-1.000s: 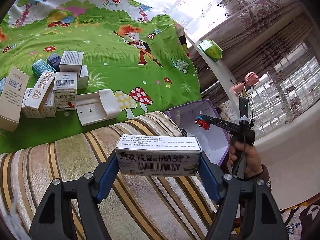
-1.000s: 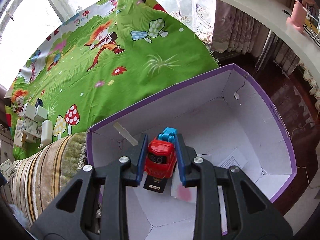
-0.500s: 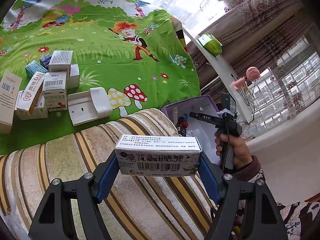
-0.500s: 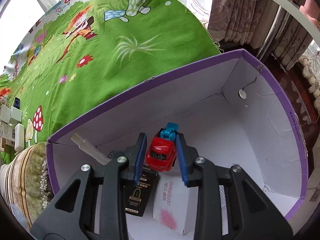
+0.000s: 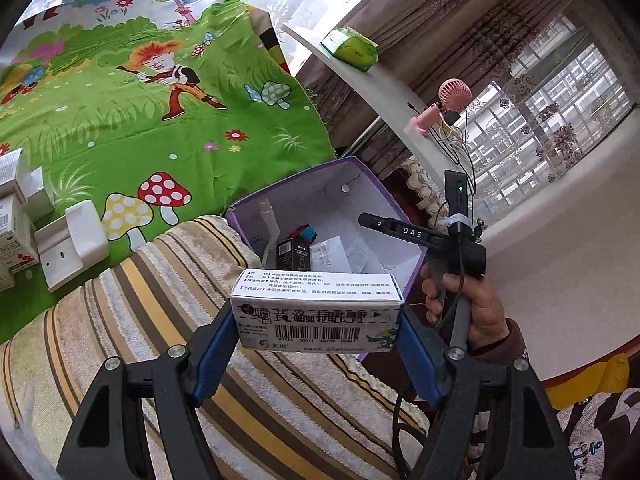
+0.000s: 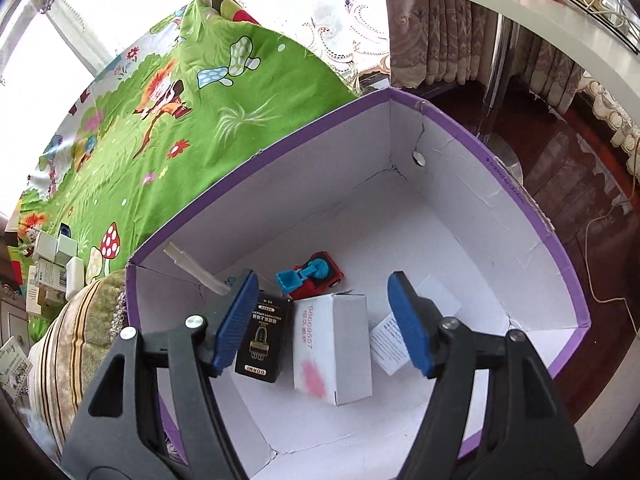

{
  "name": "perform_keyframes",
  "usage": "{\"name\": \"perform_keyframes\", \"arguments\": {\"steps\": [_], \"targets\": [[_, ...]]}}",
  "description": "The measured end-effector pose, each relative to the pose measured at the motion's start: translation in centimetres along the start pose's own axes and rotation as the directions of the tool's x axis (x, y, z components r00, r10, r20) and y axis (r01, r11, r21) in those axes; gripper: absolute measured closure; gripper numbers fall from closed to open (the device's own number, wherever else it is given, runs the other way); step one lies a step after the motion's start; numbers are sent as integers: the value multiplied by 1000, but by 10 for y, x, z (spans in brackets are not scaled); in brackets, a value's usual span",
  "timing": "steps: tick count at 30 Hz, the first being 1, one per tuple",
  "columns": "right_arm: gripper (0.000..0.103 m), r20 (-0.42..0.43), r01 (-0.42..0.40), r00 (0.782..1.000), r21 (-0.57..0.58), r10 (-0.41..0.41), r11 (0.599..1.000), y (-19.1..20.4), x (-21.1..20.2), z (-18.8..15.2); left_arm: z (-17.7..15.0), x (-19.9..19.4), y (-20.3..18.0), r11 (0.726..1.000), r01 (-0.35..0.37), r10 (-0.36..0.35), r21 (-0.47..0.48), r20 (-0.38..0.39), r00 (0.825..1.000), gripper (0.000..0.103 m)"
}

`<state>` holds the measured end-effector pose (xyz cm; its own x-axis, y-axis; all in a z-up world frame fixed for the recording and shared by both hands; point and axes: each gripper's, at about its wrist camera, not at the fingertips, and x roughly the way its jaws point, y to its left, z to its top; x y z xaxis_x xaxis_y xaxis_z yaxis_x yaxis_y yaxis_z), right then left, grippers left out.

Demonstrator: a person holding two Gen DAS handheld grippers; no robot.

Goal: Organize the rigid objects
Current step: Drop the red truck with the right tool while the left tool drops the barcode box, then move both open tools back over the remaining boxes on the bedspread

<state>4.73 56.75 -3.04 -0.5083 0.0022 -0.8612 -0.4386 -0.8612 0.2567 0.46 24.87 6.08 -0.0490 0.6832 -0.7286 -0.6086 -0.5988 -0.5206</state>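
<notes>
One toy car is out of my right claw now: a second ago I had it pinched above the purple box, and my jaws have just been opening, so it has dropped and lies tipped over on the box floor, just behind the black carton and the white carton, with nothing between my pads. That item I count as sorted. My left claw is still clamped on the ends of the white medicine box, which has swung across from over the striped blanket to the near rim of the purple box. I judge it goes in next. More cartons wait on the green bedsheet.
</notes>
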Motion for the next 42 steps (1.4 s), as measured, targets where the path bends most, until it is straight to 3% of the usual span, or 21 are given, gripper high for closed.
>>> {"name": "perform_keyframes", "arguments": {"steps": [5,6,13,19,22,26,33,42], "targets": [[29,16,-9,1000,26,9,1000,-18,-22,-12,7,23,-25,998,61,-61,17,-36,998,23],[29,18,-9,1000,34,8,999,-22,-26,-13,9,27,-28,998,64,-63,17,-41,997,19],[27,8,31,999,14,-32,999,-38,-33,-24,8,28,-27,998,61,-61,-1,-45,997,18],[27,-48,91,994,-44,-93,995,-31,-7,-24,0,4,-9,1000,10,-9,-9,74,997,18],[27,-47,150,987,-79,-154,986,-24,7,-22,-7,-8,-1,999,-36,34,16,128,991,18],[27,-114,201,969,-150,-219,968,-15,34,-24,-12,-19,12,999,-43,43,-1,161,986,18],[27,-217,256,919,-303,-328,918,-6,59,-48,-17,-33,26,998,-69,70,-12,228,971,18],[26,-177,210,948,-277,-264,938,-10,18,-50,-23,-45,36,994,-109,109,-14,282,953,18]]}}
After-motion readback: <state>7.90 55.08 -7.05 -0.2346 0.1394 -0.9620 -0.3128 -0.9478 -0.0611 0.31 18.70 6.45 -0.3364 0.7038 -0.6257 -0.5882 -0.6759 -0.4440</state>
